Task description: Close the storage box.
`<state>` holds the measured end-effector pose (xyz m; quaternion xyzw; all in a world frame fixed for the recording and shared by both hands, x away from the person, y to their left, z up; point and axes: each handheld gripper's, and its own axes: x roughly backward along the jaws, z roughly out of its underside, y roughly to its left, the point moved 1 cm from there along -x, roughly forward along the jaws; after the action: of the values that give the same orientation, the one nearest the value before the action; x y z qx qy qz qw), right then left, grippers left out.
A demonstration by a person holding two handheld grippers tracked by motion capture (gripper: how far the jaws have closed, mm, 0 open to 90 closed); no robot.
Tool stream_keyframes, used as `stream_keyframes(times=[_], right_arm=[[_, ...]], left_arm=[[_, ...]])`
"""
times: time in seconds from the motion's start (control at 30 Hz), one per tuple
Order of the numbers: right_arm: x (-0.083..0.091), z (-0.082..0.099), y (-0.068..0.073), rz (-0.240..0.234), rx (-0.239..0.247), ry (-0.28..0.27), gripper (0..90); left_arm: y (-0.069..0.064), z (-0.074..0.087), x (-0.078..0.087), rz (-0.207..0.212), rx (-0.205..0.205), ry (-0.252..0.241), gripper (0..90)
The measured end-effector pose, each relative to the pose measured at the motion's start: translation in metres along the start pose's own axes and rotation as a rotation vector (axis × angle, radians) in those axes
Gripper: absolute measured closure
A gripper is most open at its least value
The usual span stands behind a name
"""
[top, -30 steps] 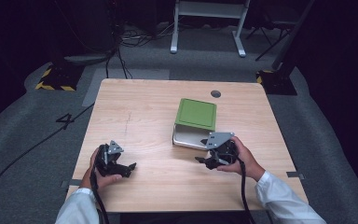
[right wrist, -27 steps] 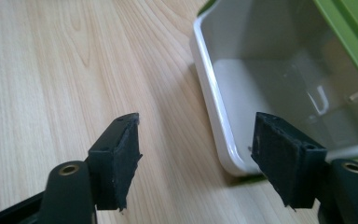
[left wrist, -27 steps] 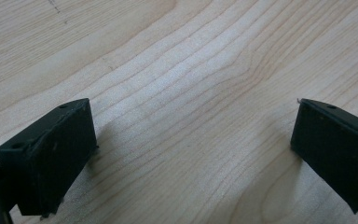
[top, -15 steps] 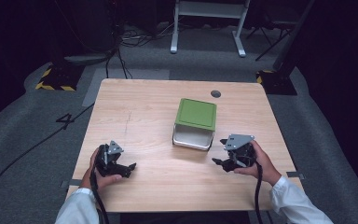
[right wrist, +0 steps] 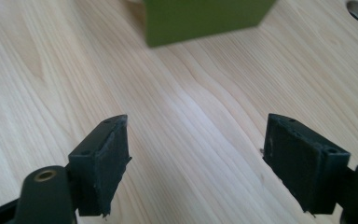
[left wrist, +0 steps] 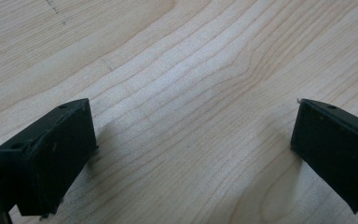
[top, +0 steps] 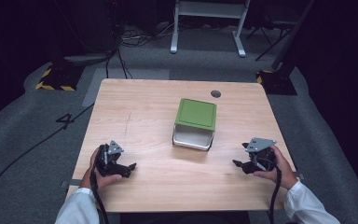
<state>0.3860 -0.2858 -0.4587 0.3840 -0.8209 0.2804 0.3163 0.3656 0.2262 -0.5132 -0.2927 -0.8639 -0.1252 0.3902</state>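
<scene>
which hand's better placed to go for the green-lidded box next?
Probably right. The right gripper lies nearer the green-lidded box, its open, empty jaws pointing toward it; the lid shows ahead in the right gripper view. The left gripper, also open, sits farther off, facing bare table.

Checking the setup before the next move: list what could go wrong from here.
1. The green lid sits skewed on the white container, leaving its near side uncovered; a nudge could slide it off.
2. The right tool, jaws just opened and empty, lies apart from the container; a hasty reach might shove it across the table.
</scene>
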Motion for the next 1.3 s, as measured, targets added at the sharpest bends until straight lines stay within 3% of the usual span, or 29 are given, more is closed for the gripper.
stream_keyframes(times=[0.4,0.5,0.8,0.97,1.3], right_arm=[[0.019,0.047,-0.021,0.056,-0.112,0.011,22.2],[0.021,0.062,-0.026,0.098,-0.146,0.019,22.0],[0.027,0.101,-0.038,0.156,-0.296,0.004,20.2],[0.030,0.115,-0.041,0.149,-0.379,-0.017,17.8],[0.029,0.128,-0.041,0.150,-0.449,-0.060,14.6]], left_arm=[[0.000,0.000,0.000,-0.001,0.002,0.000,0.1],[0.000,0.000,0.000,-0.001,0.002,0.000,0.1],[0.000,0.000,0.000,-0.001,0.002,0.000,0.1],[0.000,0.000,0.000,-0.001,0.002,0.000,0.1],[0.000,0.000,0.000,-0.005,-0.002,-0.001,0.1]])
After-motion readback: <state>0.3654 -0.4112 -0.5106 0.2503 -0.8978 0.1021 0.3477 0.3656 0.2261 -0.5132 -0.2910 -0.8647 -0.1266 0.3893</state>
